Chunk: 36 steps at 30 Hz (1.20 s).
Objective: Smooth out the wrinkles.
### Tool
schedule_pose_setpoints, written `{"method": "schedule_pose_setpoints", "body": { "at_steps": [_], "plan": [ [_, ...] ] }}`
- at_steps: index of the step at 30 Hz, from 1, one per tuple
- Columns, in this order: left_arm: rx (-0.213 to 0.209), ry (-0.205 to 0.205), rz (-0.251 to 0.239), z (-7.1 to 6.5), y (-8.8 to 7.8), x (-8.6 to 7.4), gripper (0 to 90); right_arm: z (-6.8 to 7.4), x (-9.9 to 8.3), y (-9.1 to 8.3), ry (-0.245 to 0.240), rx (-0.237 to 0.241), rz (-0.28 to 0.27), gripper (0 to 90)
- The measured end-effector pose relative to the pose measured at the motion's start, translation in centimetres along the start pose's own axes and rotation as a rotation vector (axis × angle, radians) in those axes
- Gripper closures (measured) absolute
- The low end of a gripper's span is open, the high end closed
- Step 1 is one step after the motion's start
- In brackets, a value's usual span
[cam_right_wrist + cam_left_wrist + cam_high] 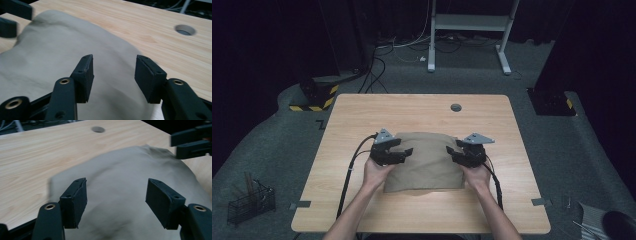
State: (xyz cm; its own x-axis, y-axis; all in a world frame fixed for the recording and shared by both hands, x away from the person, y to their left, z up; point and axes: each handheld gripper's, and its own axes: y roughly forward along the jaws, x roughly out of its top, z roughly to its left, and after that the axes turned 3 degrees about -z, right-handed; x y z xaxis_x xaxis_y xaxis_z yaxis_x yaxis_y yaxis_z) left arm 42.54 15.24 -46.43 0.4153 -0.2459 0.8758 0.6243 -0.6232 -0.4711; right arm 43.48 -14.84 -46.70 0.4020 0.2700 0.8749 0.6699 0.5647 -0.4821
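Both tongs stand spread, left tongs and right tongs, pinching nothing; the tan cloth lies mid-surface, apparently folded; lift clear before smoothing its edges.

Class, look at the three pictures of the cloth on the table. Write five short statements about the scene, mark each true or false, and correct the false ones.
1. A tan cloth lies on the wooden table. True.
2. The left tongs are clamped shut on the cloth. False: their jaws stand apart above it.
3. The right tongs are open. True.
4. The table has a round hole beyond the cloth. True.
5. The two tongs sit side by side at one edge of the cloth. False: one is at its left edge, one at its right.
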Motion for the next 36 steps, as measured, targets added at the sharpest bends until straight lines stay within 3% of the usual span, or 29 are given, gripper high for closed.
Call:
{"method": "schedule_pose_setpoints", "body": {
  "at_steps": [3, 7, 10, 12, 14, 16, 19, 24, 27, 29, 30, 32, 34, 36],
  "plan": [
    [-0.003, 0.005, 0.015, -0.4, 1.1, 0.0, 32.8, 1.1, 0.2, 1.1, -0.02, 0.024, 0.012, 52.0],
    [0.018, -0.02, 0.044, 0.2, 2.8, -0.4, 32.3, 1.7, 0.2, 3.4, -0.017, 0.038, 0.059, 52.9],
    [0.06, -0.012, 0.078, 0.9, 3.8, -1.0, 33.9, 1.3, -0.1, 5.0, -0.033, 0.004, 0.089, 55.6],
    [0.06, -0.028, 0.098, 1.7, 4.0, -1.5, 36.4, 0.1, -0.9, 6.0, 0.01, -0.02, 0.111, 56.3],
    [0.076, -0.011, 0.114, 2.0, 3.9, -1.7, 37.0, -0.8, -1.1, 6.0, 0.05, -0.034, 0.108, 56.0],
    [0.095, 0.014, 0.131, 2.0, 3.7, -1.8, 36.9, -1.8, -1.2, 5.8, 0.052, -0.075, 0.114, 57.3],
    [0.105, 0.01, 0.13, 2.4, 3.2, -1.9, 36.5, -2.6, -1.4, 5.3, 0.069, -0.108, 0.119, 58.8],
    [0.149, 0.042, 0.071, 2.1, 1.7, -1.2, 35.7, -3.5, -1.3, 4.1, 0.077, -0.176, 0.115, 58.7],
    [0.137, 0.059, 0.051, 1.8, 1.8, -0.6, 35.4, -3.3, -0.8, 3.5, 0.071, -0.16, 0.058, 59.1],
    [0.136, 0.049, 0.063, 1.8, 2.6, -0.3, 35.2, -2.4, -0.3, 3.6, 0.034, -0.132, 0.031, 59.2],
    [0.137, 0.04, 0.071, 2.0, 2.9, -0.3, 35.3, -2.0, -0.1, 4.0, 0.027, -0.115, 0.043, 58.6],
    [0.129, -0.017, 0.086, 2.8, 3.6, -0.7, 35.4, -1.6, 0.1, 5.1, 0.025, -0.086, 0.079, 57.5],
    [0.135, -0.048, 0.1, 3.5, 3.9, -1.2, 35.4, -2.0, -0.2, 6.1, 0.057, -0.08, 0.123, 57.2],
    [0.147, -0.077, 0.113, 4.2, 3.5, -1.6, 34.7, -3.0, -0.8, 6.4, 0.107, -0.079, 0.133, 58.1]
  ]
}}
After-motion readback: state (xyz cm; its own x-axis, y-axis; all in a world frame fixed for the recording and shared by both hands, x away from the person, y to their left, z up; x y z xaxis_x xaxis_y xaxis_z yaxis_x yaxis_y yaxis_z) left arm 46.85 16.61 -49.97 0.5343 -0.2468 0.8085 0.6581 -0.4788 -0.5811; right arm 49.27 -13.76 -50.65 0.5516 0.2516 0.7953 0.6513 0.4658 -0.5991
